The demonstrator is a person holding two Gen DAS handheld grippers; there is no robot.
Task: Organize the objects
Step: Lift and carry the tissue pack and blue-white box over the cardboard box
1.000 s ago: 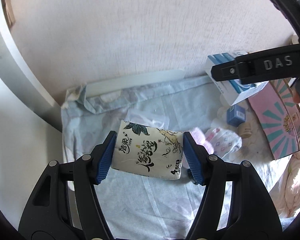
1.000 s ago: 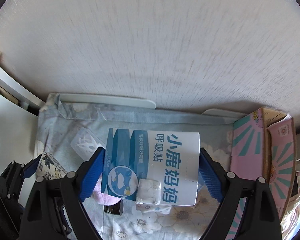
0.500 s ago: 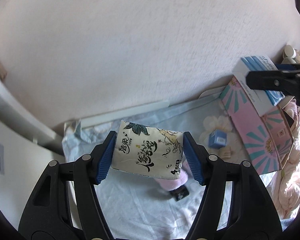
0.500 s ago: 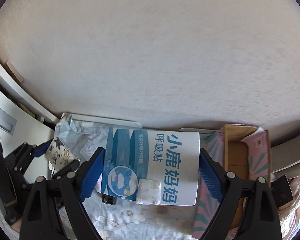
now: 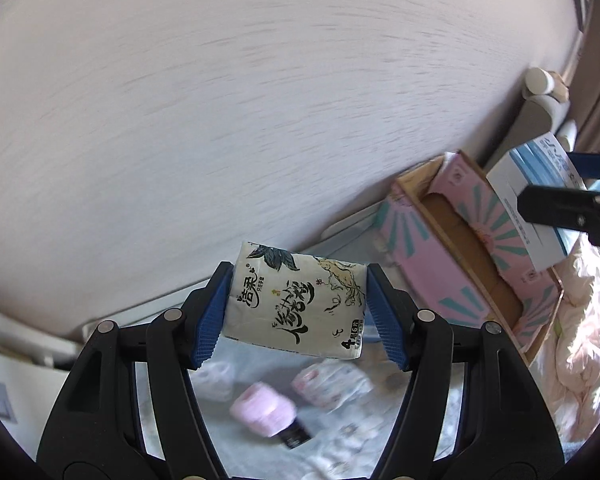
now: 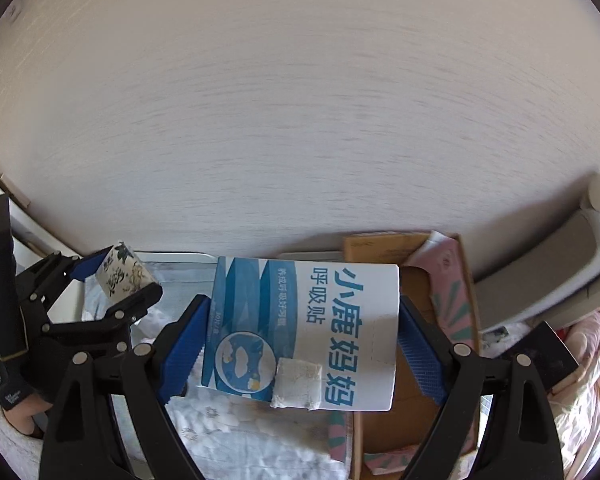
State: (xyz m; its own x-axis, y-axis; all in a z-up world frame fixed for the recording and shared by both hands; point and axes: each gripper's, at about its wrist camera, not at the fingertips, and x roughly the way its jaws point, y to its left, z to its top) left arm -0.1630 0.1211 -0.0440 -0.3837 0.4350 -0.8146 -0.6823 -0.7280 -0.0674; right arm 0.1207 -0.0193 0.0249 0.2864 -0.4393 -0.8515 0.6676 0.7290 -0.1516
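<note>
Your left claw [image 5: 296,312] is clamped on the soft white ink-print tissue pack [image 5: 296,304], squishy, so grip mid-sides. Right claw [image 6: 300,340] pinches the light blue-white cardboard box [image 6: 304,332] above the pink carton [image 5: 460,256].

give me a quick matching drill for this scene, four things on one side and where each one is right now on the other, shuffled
Things:
1. tissue pack
2. blue and white box
3. pink cardboard box
4. pink fuzzy roll

Places:
A. lying on the floral sheet
B. clamped in the right gripper
C. standing open by the wall
D. clamped in the left gripper

Pairs: 1-D, 2-B, 3-C, 4-A
</note>
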